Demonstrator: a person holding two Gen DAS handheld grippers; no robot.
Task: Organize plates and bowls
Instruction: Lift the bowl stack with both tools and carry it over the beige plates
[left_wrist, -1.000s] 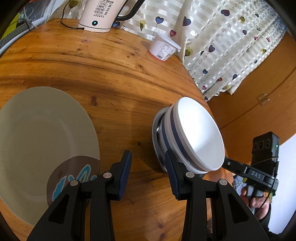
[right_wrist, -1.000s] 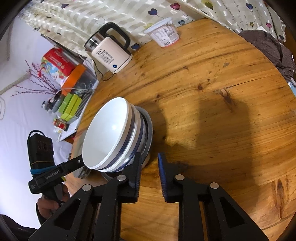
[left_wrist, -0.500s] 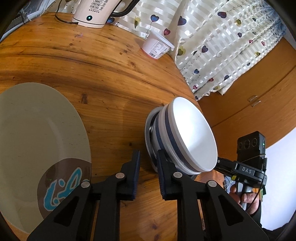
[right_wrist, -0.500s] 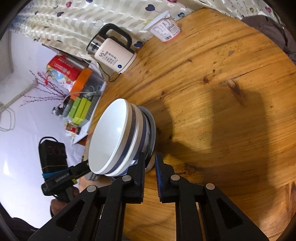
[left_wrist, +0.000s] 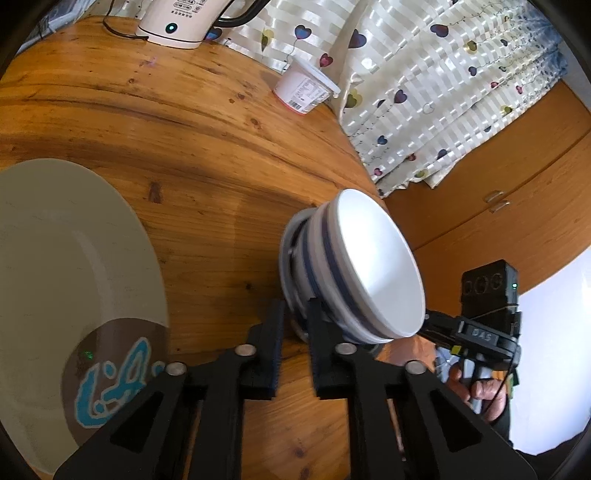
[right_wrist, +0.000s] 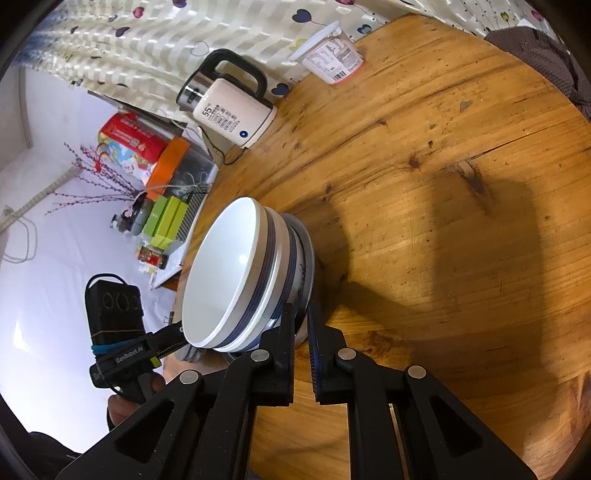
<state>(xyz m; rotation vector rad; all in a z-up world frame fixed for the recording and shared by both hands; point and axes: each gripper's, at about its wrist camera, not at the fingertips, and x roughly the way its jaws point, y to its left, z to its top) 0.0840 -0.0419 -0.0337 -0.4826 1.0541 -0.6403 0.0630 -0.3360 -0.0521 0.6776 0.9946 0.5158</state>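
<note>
- Two striped bowls (left_wrist: 376, 258) nested on a shallow grey dish (left_wrist: 286, 251), standing near the edge of the surface (left_wrist: 221, 147).
- Left hand-held gripper (left_wrist: 295, 328): wide apart a second ago, now narrowed onto the near rim of the shallow grey dish, seemingly clamped on it.
- Right hand-held gripper (right_wrist: 301, 332): likewise drawn in from a smaller gap, pinching the same rim from the opposite side.
- Means a two-sided hold on the whole stack, probably ready for lifting as one.
- Large plate (left_wrist: 66, 240) flat on the surface, well apart to the left; likely destination, judging by the task.
- Needs an even lift, else risks tipping the bowls.
</note>
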